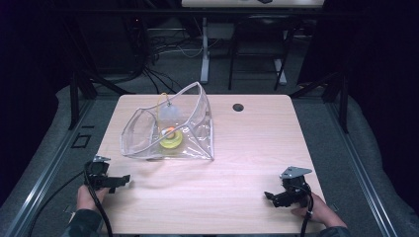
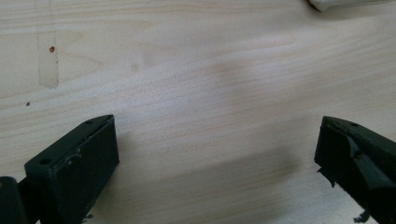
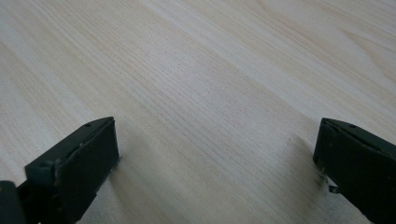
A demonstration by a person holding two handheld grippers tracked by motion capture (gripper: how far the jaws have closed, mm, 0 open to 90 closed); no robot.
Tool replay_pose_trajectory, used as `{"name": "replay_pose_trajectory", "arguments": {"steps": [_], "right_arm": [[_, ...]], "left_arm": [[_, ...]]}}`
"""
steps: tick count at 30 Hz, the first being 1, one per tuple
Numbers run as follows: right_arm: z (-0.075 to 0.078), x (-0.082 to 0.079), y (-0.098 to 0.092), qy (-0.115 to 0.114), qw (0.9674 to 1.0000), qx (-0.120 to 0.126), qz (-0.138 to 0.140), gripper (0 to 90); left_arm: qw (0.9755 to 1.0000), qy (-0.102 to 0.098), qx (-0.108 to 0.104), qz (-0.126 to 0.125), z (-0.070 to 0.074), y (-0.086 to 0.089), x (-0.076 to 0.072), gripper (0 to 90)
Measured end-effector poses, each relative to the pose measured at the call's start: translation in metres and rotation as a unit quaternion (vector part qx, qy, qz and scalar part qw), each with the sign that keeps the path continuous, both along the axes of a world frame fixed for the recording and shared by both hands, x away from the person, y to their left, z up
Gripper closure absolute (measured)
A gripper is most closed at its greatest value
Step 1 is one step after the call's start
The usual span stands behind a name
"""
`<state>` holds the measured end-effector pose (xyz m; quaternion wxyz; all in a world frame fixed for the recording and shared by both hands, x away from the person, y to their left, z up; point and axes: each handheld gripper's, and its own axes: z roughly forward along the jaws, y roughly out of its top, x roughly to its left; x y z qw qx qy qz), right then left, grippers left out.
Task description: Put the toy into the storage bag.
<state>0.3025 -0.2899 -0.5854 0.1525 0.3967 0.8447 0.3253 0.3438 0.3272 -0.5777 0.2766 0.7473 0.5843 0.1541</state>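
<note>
Nearest the lens in the high view, two hands come up from the bottom edge, each holding a gripper low over the counter (image 1: 247, 148). At lower left sits the left gripper (image 1: 123, 179), pointing toward the middle of the frame; at lower right sits the right gripper (image 1: 268, 196), angled inward as well. In the left gripper view the two black jaws stand far apart with bare wood between them, so the left gripper (image 2: 217, 140) is spread and holds nothing. The right gripper view shows the same: the right gripper (image 3: 217, 140) is spread wide over plain wood grain.

Left of centre in the high view lies a clear plastic bag (image 1: 170, 126), its mouth propped open and tilted up toward the top of the frame. Inside it, near the bottom, rests a small yellow roll (image 1: 170, 142) with something orange on top; I cannot tell what that is. A pale corner, probably the bag's edge, peeks into the upper right of the left gripper view.

Both grippers are well apart from the bag, so the work looks to be at its start, in the approach step. The next move likely calls for the left gripper to close in on the bag's near edge and steady it, while the right one travels up and left toward the open mouth.
</note>
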Motion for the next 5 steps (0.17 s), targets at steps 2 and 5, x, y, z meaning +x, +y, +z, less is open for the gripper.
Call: {"name": "replay_pose_trajectory", "arguments": {"steps": [2, 5], "right_arm": [[0.0, 0.0, 0.0, 0.0, 1.0, 0.0, 0.0, 0.0], [0.0001, -0.0001, 0.0, 0.001, 1.0, 0.0, -0.001, 0.0]], "left_arm": [[1.0, -0.004, 0.004, 0.0, -0.0008, -0.0004, -0.0002, 0.0], [0.9999, -0.007, 0.013, -0.002, -0.0016, -0.0024, -0.0007, 0.0]]}}
